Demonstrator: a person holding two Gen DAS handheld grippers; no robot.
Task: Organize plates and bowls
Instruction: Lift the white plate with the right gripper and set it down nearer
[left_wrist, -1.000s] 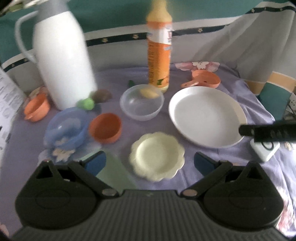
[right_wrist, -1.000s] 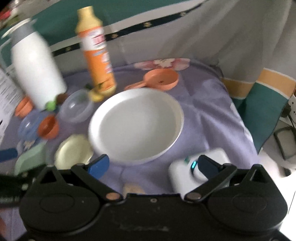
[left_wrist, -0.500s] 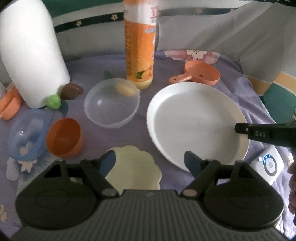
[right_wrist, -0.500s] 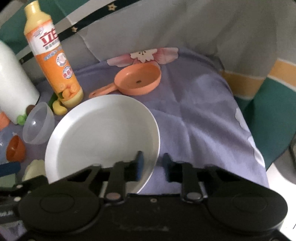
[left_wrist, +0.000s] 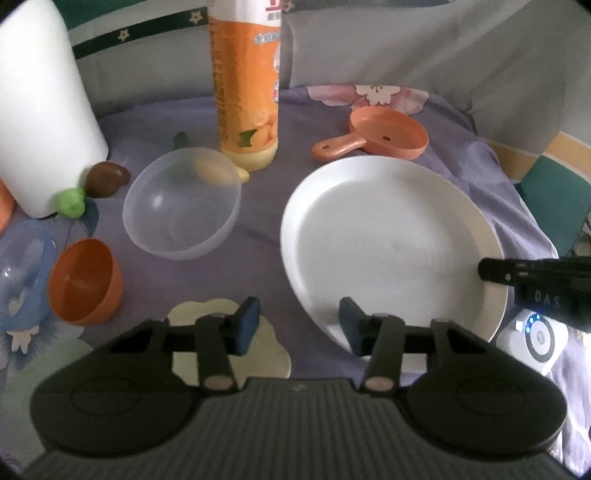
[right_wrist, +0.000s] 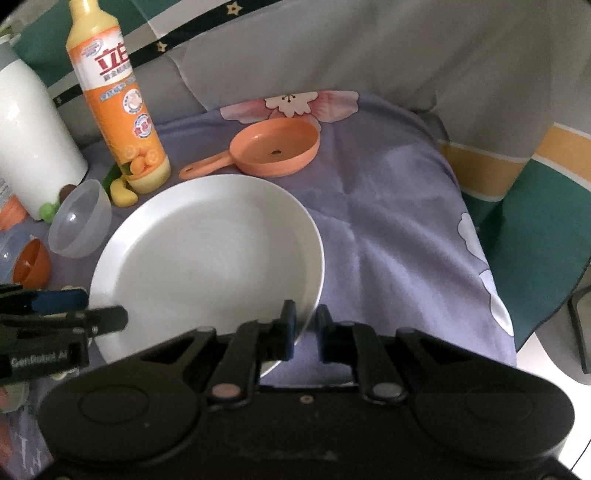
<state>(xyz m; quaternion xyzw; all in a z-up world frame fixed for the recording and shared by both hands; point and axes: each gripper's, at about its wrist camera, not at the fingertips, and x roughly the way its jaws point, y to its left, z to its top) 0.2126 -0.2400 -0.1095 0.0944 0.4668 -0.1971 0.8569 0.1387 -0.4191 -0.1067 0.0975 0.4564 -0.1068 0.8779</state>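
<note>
A large white plate (left_wrist: 388, 243) lies on the purple cloth; it also shows in the right wrist view (right_wrist: 207, 254). My right gripper (right_wrist: 304, 328) is shut on the plate's near right rim, one pad inside and one outside; its fingers show in the left wrist view (left_wrist: 535, 284). My left gripper (left_wrist: 299, 326) is open, its right pad over the plate's left rim and its left pad over a small pale yellow scalloped plate (left_wrist: 229, 339). A clear bowl (left_wrist: 183, 208), an orange bowl (left_wrist: 86, 282) and a blue bowl (left_wrist: 20, 273) stand to the left.
An orange detergent bottle (left_wrist: 245, 81) and a white thermos jug (left_wrist: 40, 103) stand at the back. An orange handled strainer (left_wrist: 384, 134) lies behind the white plate. A white device (left_wrist: 535, 338) sits at the right. Small toy foods (left_wrist: 92, 188) lie by the jug.
My right gripper has closed from wide open onto the white plate's rim. My left gripper has moved forward and right toward the plate and narrowed its opening.
</note>
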